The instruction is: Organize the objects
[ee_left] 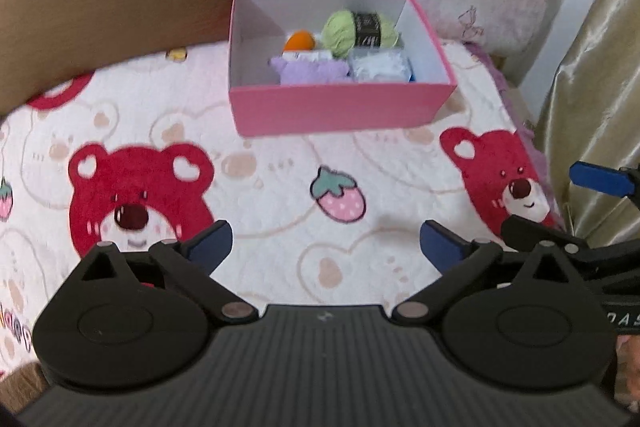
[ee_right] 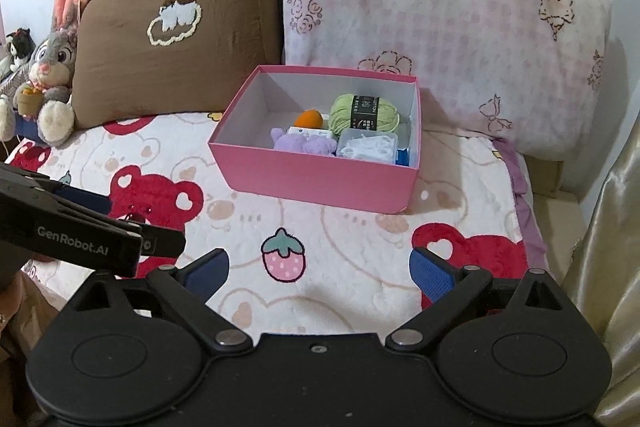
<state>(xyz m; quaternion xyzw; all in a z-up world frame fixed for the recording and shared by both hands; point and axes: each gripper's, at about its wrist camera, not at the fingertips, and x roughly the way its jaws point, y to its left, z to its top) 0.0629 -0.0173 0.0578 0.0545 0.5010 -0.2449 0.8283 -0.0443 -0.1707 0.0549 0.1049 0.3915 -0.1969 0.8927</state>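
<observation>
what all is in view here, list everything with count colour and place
box: one, pink outside and white inside, on the blanket before the pillows
yarn ball: one, green with a black label, back right of the box
orange item: one, left of the yarn; too small to identify
purple plush item: one, front of the box
clear container: one, white contents, front right of the box
blanket: one, white with red bears and strawberries, covering the bed
pillows: two, brown at left, pink patterned at right
rabbit plush: one, grey, far left
left gripper: black, blue pads, open, empty
right gripper: same, open, empty
</observation>
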